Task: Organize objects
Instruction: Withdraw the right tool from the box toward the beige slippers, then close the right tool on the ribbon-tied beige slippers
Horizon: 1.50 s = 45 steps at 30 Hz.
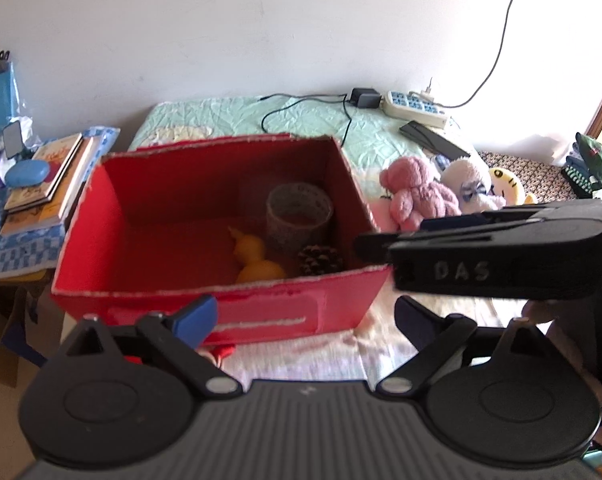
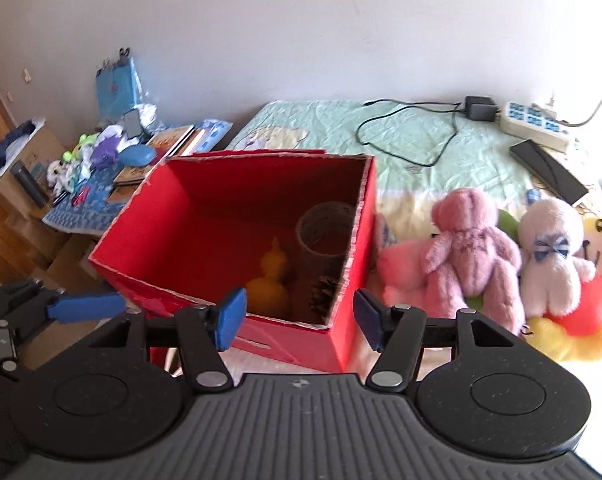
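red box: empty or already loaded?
Loaded, partly. The open-topped red box holds a yellow gourd, a pine cone and an upright woven cup; the pink plush sits outside.

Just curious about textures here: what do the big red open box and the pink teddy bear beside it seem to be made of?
Red open box: apparently matte cardboard, with pale, ragged cut edges. Pink teddy bear: soft plush fabric, with fuzzy matte pile.

Far side of the bed: white power strip (image 2: 535, 125) with 1 black adapter (image 2: 479, 108) just beside it, black cable (image 2: 405, 132) looping over the green sheet (image 2: 329, 128), flat black device (image 2: 547, 170) nearby. Left of the bed: stacked books (image 1: 47, 178) under a blue case (image 1: 26, 173), blue bag (image 2: 115, 86) against the wall.
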Each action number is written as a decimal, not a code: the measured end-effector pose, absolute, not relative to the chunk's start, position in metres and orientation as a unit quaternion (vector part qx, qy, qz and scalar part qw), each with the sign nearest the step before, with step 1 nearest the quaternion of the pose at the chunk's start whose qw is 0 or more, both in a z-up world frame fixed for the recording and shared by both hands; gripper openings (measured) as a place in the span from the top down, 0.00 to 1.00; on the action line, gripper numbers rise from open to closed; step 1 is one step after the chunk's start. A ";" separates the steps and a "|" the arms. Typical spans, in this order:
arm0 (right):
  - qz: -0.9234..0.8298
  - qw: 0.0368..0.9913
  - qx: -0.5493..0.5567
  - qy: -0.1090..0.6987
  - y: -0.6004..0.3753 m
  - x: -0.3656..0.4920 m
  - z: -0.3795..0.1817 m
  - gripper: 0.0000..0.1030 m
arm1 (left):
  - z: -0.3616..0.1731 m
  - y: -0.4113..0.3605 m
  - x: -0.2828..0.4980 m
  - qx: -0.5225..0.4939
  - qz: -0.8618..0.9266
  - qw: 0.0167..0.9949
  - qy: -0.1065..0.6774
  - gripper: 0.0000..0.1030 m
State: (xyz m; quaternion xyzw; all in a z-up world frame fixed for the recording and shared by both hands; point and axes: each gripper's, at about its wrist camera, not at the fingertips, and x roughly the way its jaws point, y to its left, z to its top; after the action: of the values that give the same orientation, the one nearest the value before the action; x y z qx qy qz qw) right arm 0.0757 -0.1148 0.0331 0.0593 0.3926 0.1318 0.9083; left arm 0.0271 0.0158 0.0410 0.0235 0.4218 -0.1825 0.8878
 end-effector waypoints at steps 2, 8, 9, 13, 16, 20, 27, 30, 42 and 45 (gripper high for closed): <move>0.131 0.909 0.069 0.390 -0.118 0.071 0.030 0.40 | 0.036 0.016 0.024 0.023 -0.176 0.885 0.430 0.08; 0.137 0.904 0.082 0.398 -0.119 0.060 0.020 0.40 | 0.022 0.014 0.019 0.028 -0.163 0.878 0.448 0.08; 0.139 0.902 0.085 0.399 -0.120 0.058 0.018 0.40 | 0.020 0.014 0.018 0.029 -0.161 0.877 0.451 0.08; 0.144 0.895 0.095 0.411 -0.121 0.054 0.010 0.40 | 0.009 0.015 0.014 0.032 -0.150 0.871 0.468 0.08; 0.145 0.891 0.100 0.418 -0.122 0.052 0.005 0.40 | 0.002 0.016 0.012 0.034 -0.140 0.866 0.478 0.08; 0.145 0.886 0.108 0.428 -0.122 0.048 -0.005 0.40 | -0.006 0.016 0.009 0.037 -0.132 0.862 0.487 0.08; 0.160 0.863 0.131 0.462 -0.115 0.044 -0.028 0.40 | -0.023 0.025 0.006 0.030 -0.114 0.855 0.506 0.08; 0.167 0.851 0.143 0.476 -0.112 0.045 -0.038 0.40 | -0.030 0.030 0.007 0.026 -0.111 0.849 0.516 0.08; 0.212 0.786 0.238 0.531 -0.107 0.062 -0.076 0.41 | -0.043 0.057 0.011 0.030 -0.127 0.840 0.526 0.08; 0.234 0.767 0.260 0.537 -0.104 0.064 -0.085 0.41 | -0.049 0.064 0.013 0.022 -0.136 0.832 0.537 0.08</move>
State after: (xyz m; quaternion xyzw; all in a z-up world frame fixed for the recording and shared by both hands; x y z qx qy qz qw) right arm 0.0643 -0.1039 -0.0853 0.2600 0.5371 0.2343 0.7675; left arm 0.0135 0.0642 -0.0493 0.0222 0.5374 -0.1358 0.8320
